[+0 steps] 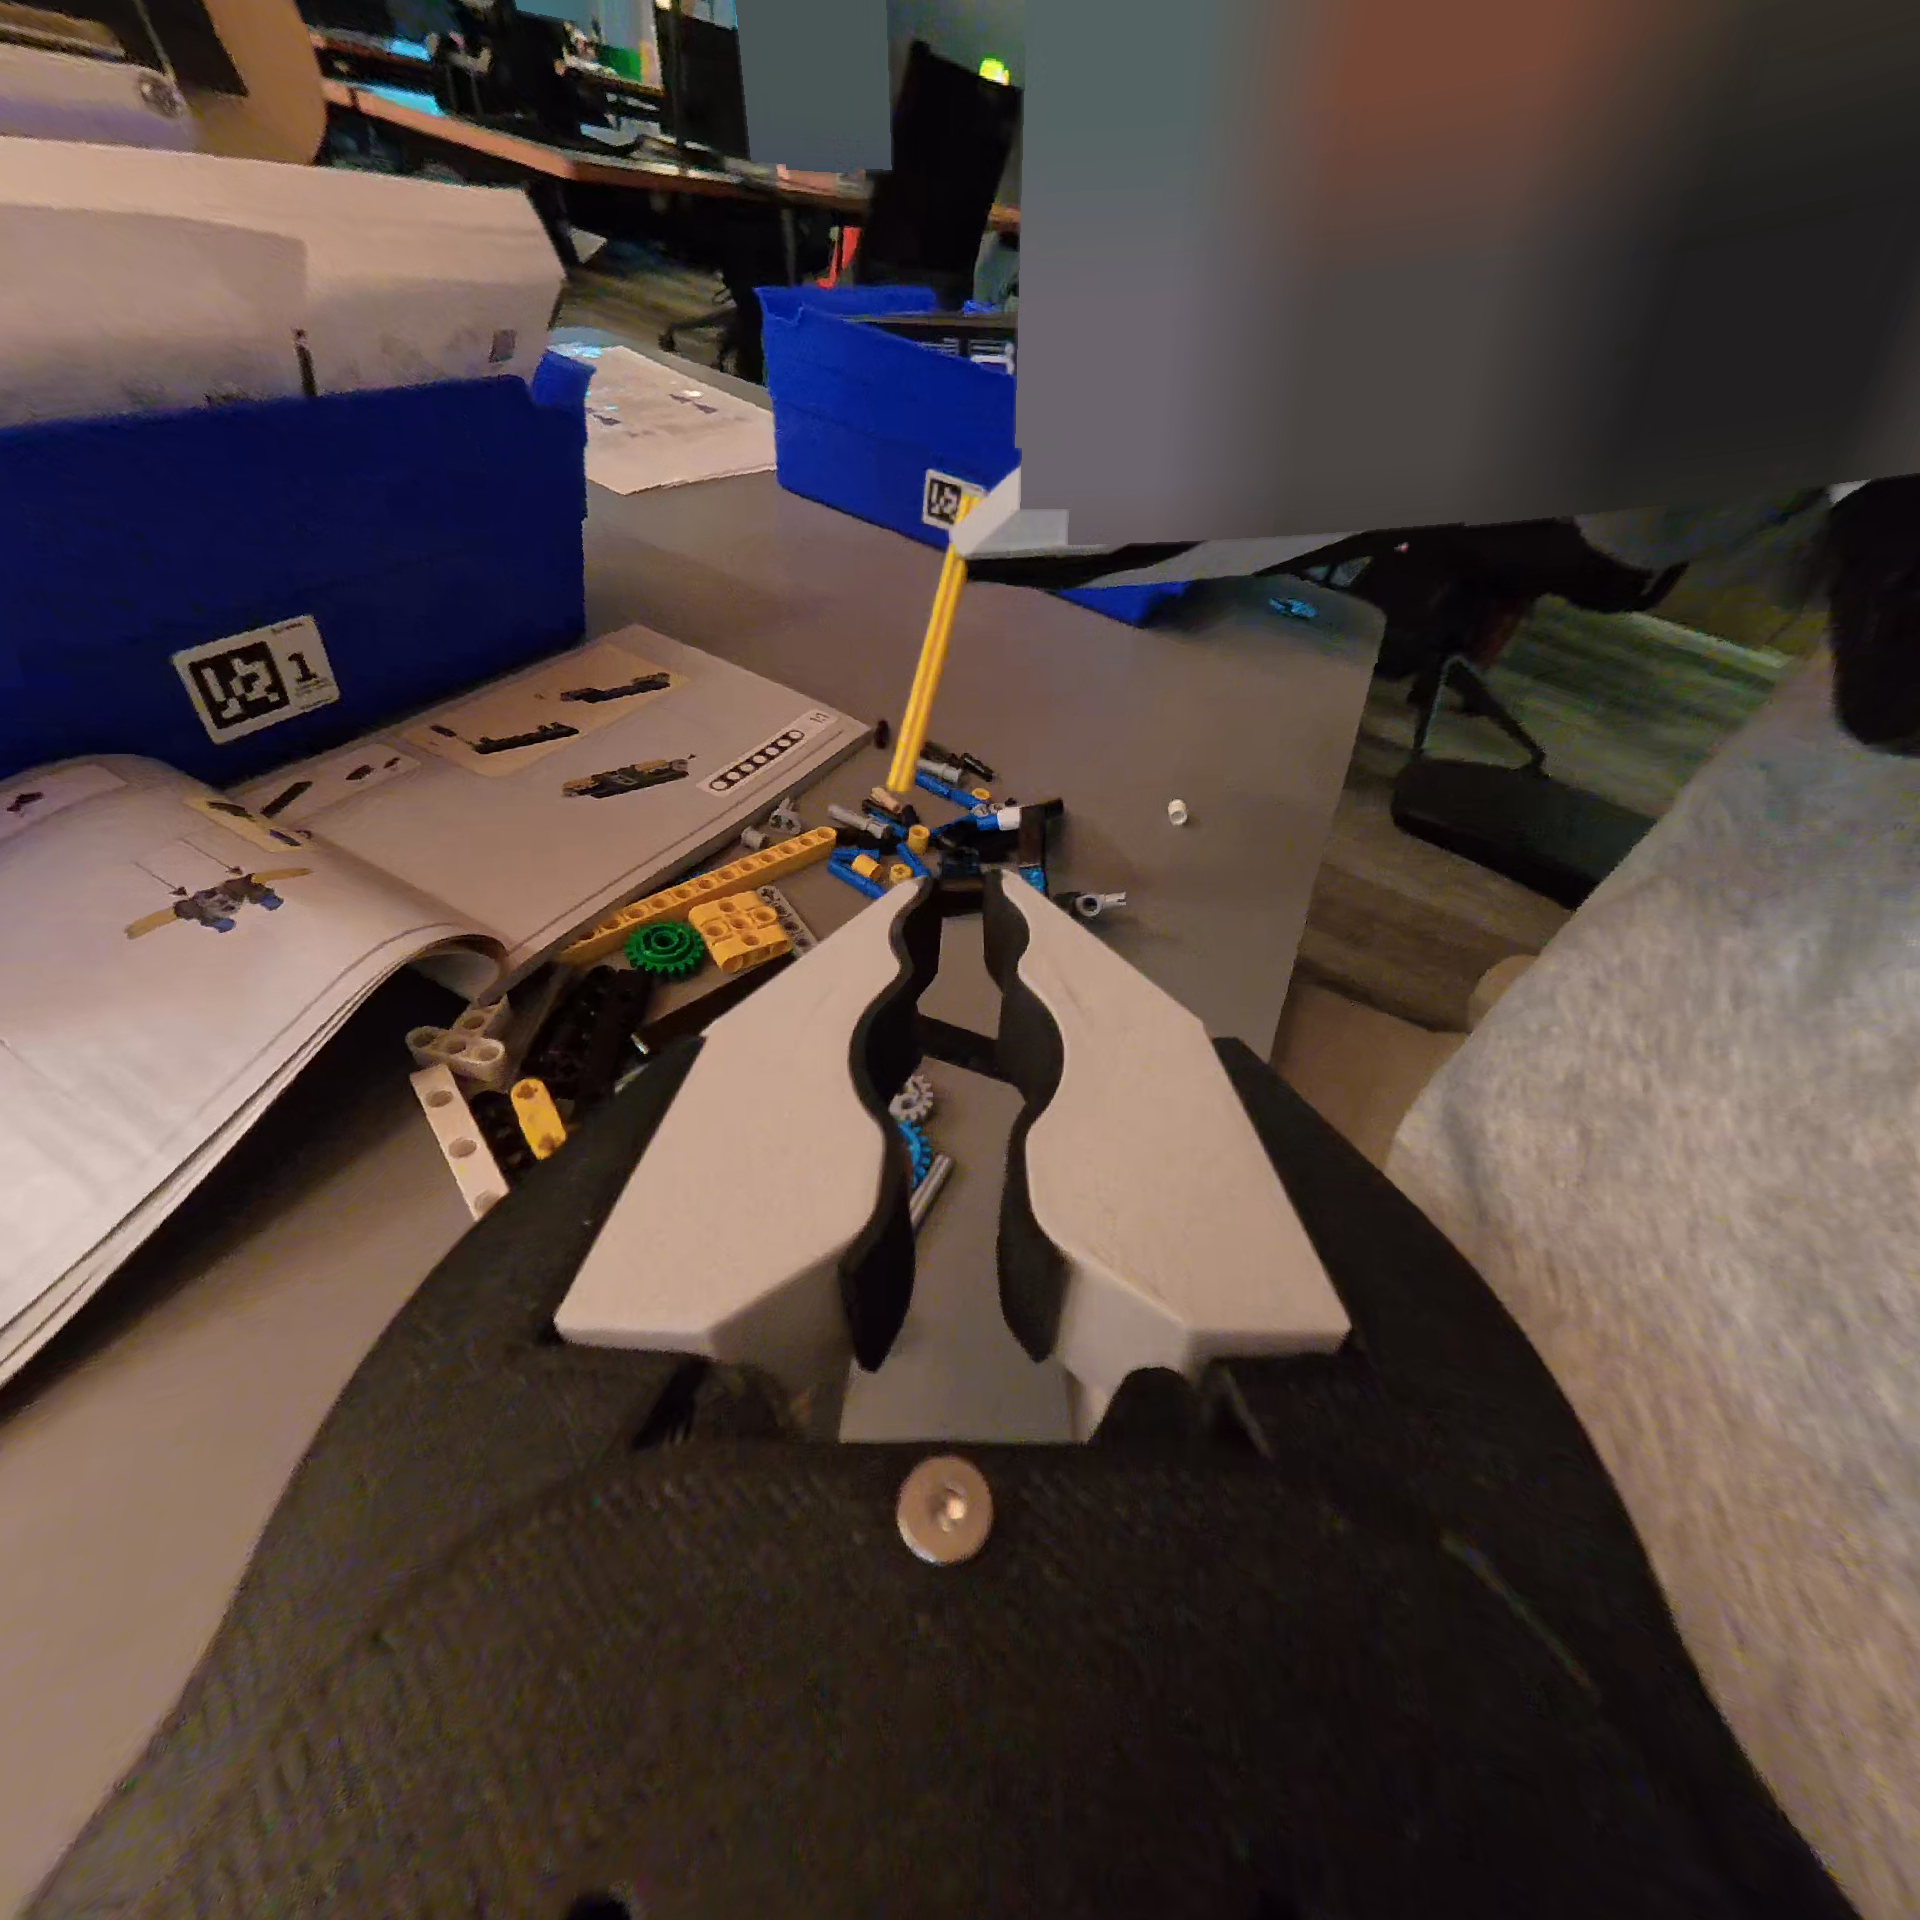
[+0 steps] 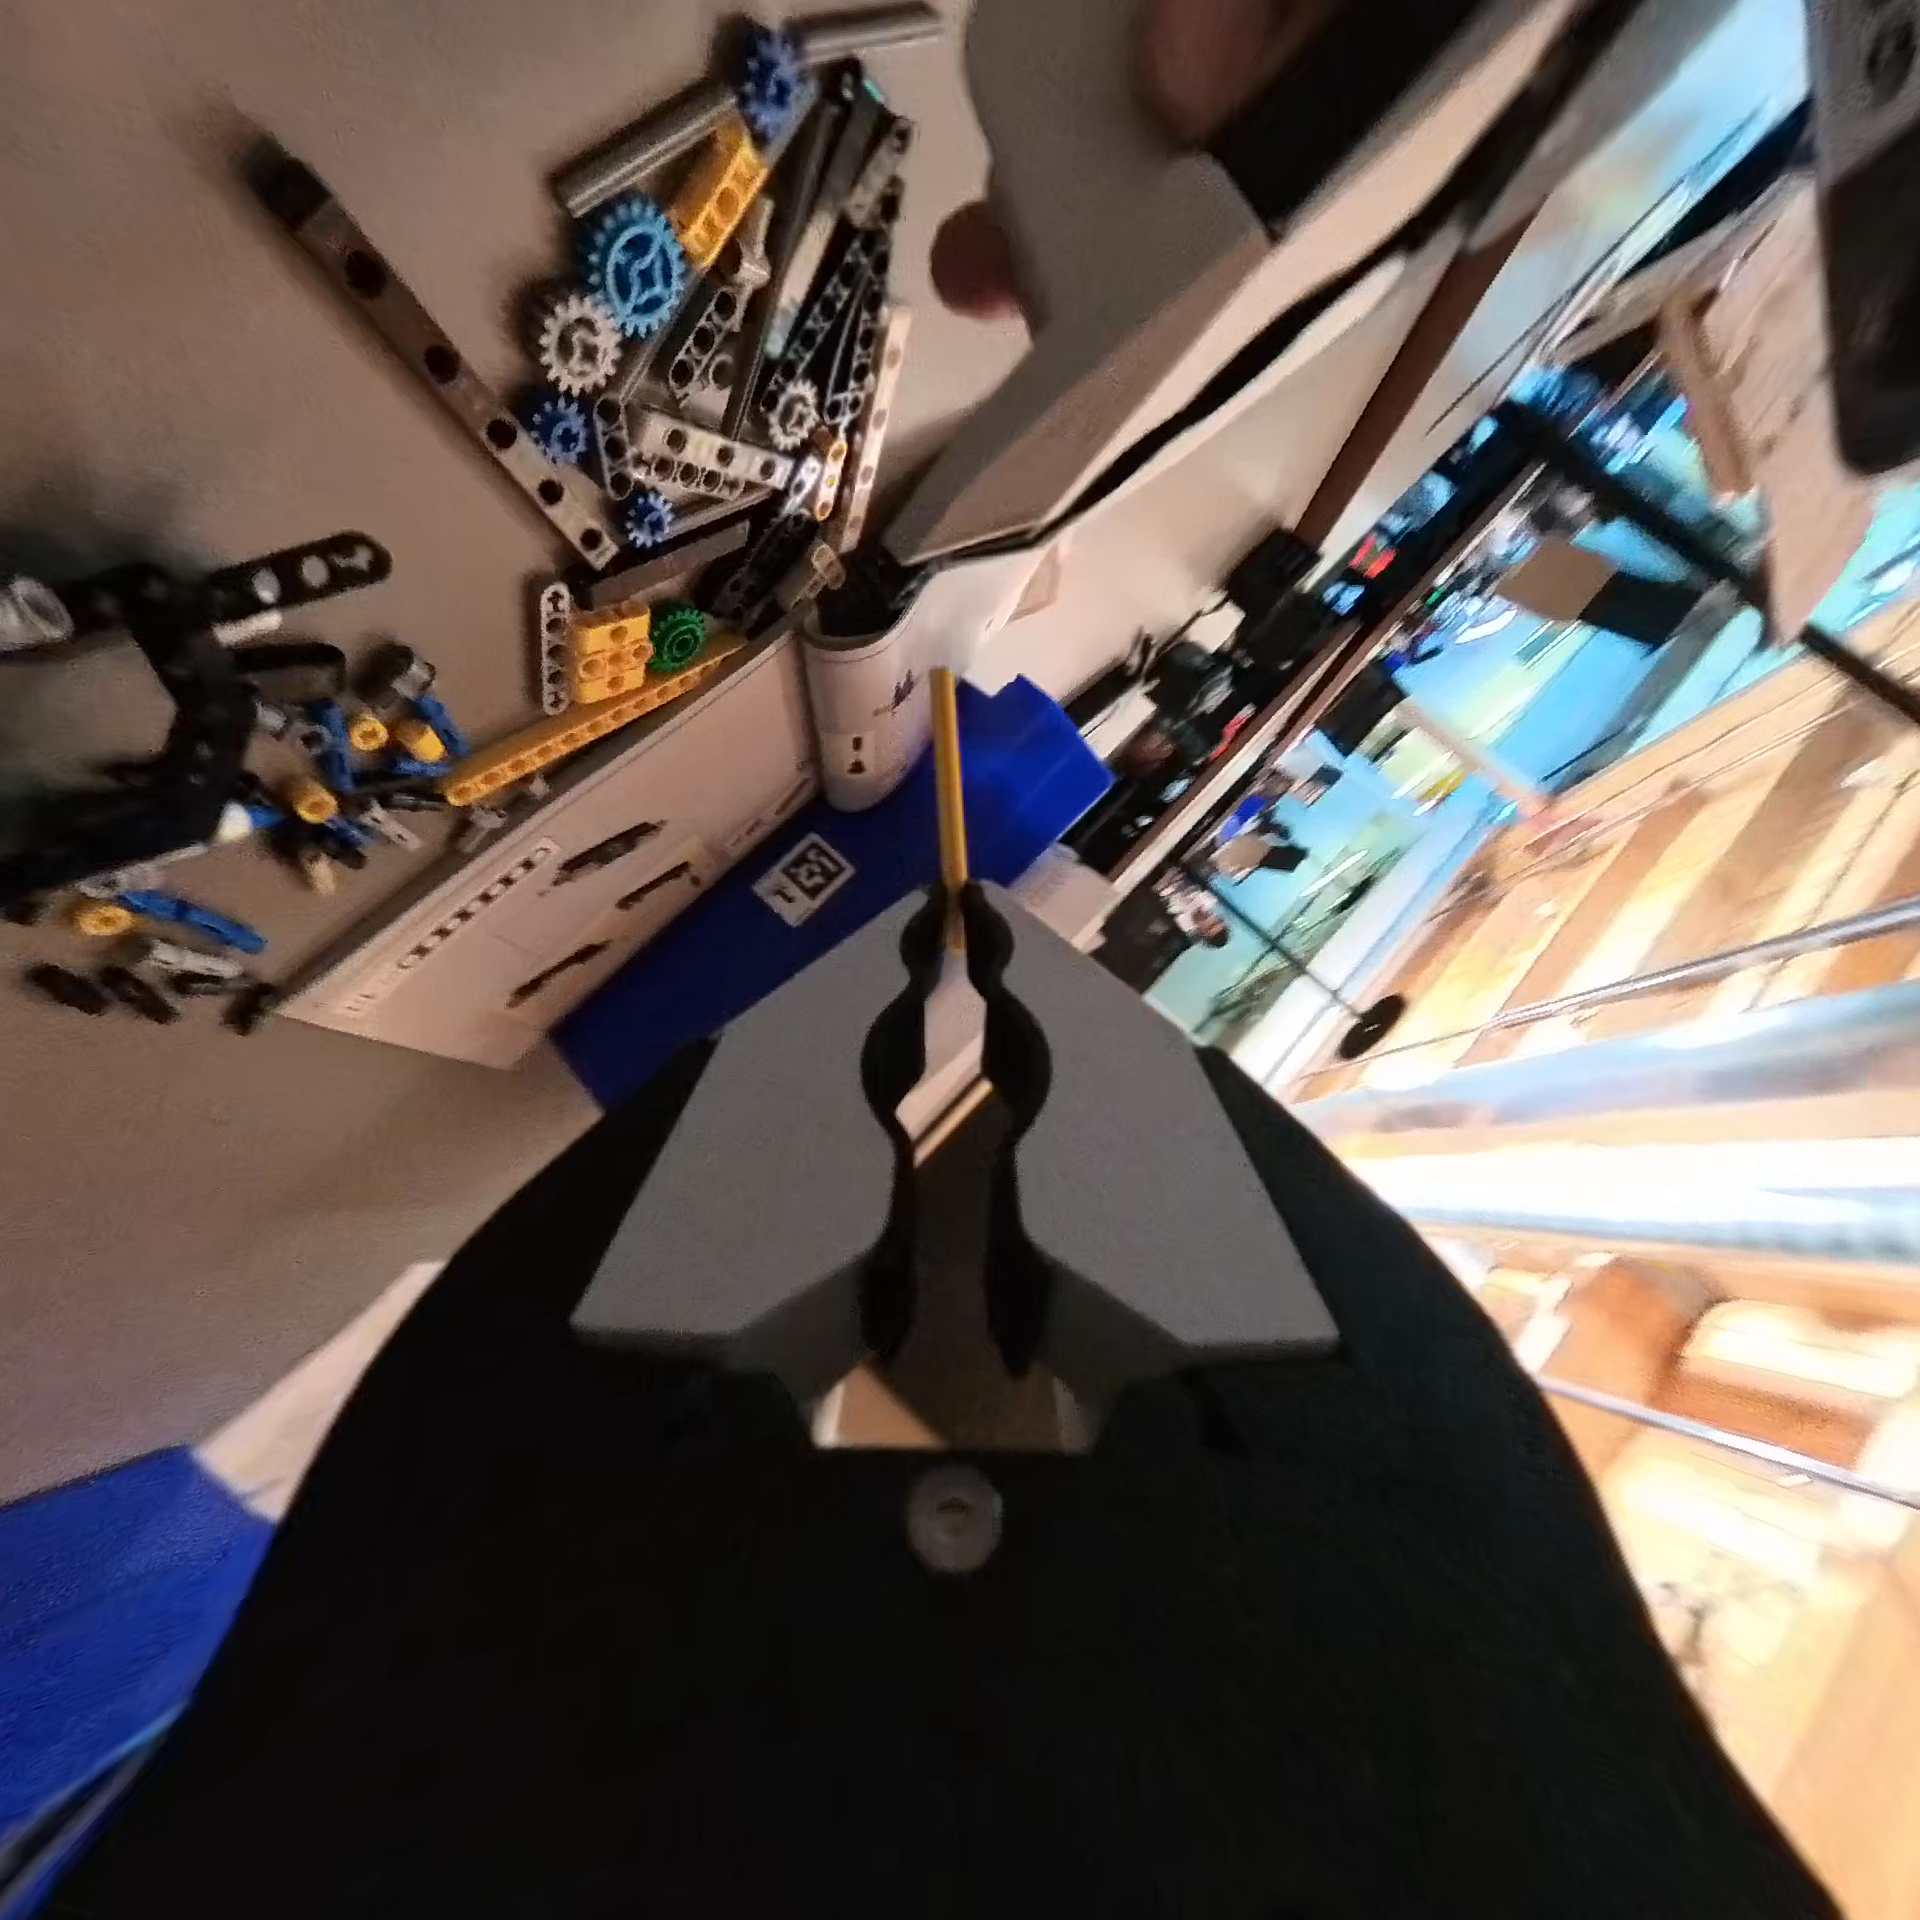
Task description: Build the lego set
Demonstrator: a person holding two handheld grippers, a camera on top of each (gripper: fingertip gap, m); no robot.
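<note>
My right gripper (image 2: pixel 954 925) is shut on one end of a thin yellow axle (image 2: pixel 948 790), which sticks straight out past its tips. In the left wrist view the yellow axle (image 1: pixel 928 665) hangs slanted above a pile of small blue, yellow and black pins (image 1: pixel 914 831), held from above by the right gripper (image 1: pixel 982 520). My left gripper (image 1: pixel 961 888) is low over the near side of that pile, its jaws a little apart and empty. A long yellow beam (image 1: pixel 707 894), a green gear (image 1: pixel 665 948) and black beams lie to its left.
An open instruction booklet (image 1: pixel 520 810) lies at the left, with a blue bin (image 1: pixel 312 540) behind it and another blue bin (image 1: pixel 883 416) farther back. Gears and beams (image 2: pixel 707 343) are heaped near the booklet. The table edge (image 1: pixel 1340 831) is close on the right, beside a grey sleeve (image 1: pixel 1662 1143). The gap from one gripper's tips to the other's is roughly 6 centimetres. The green gear (image 1: pixel 665 948) is about 11 centimetres from my left fingertips. It turns up in the right wrist view (image 2: pixel 683 639) as well.
</note>
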